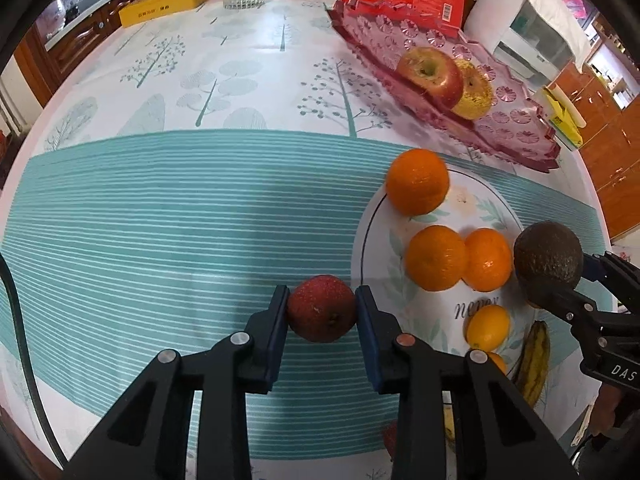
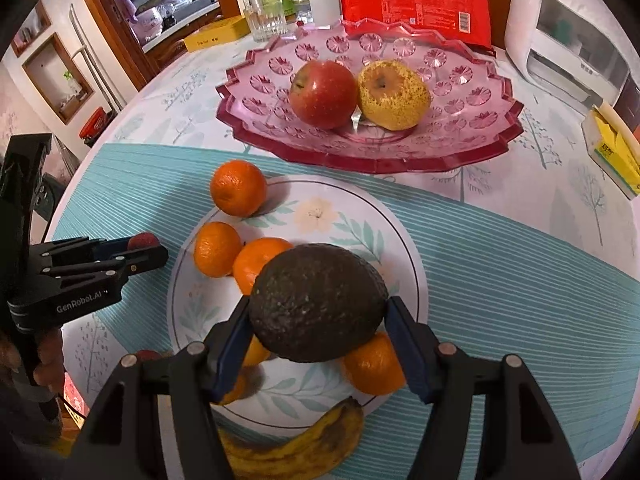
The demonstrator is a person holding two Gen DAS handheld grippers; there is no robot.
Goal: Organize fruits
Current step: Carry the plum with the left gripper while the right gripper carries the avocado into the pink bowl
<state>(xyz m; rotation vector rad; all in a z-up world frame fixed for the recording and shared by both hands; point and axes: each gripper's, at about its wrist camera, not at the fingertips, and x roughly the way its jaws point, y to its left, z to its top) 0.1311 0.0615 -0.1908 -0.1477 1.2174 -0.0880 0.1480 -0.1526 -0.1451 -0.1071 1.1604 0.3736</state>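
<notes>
In the left wrist view we see our left gripper (image 1: pixel 322 308) at the lower centre, its blue pads clamped on a small, dark red, rough-skinned round fruit (image 1: pixel 321 307) above the teal striped cloth (image 1: pixel 160 216). In the right wrist view our right gripper (image 2: pixel 316 320) sits low in the frame, clenched around a dark, pebbly-skinned avocado (image 2: pixel 318 302) held over the white floral plate (image 2: pixel 360 216).

That round white plate with its thin dark rim line and leaf pattern fills the middle of the right wrist view. On it lie two orange mandarins (image 2: pixel 218 249) touching each other at its left side, and more orange fruit partly hidden beneath the avocado. A third mandarin (image 2: pixel 238 187) rests at the plate's upper left edge; we cannot tell whether it is on the rim or on the cloth. A yellow, brown-spotted banana (image 2: pixel 296 444) curves along the plate's lower edge.

In the upper part of the frame stands a pink, scalloped, cut-glass-style fruit tray (image 2: pixel 500 136). It holds a red apple (image 2: pixel 323 94) and a yellow speckled pear (image 2: pixel 394 95), side by side and touching.
</notes>
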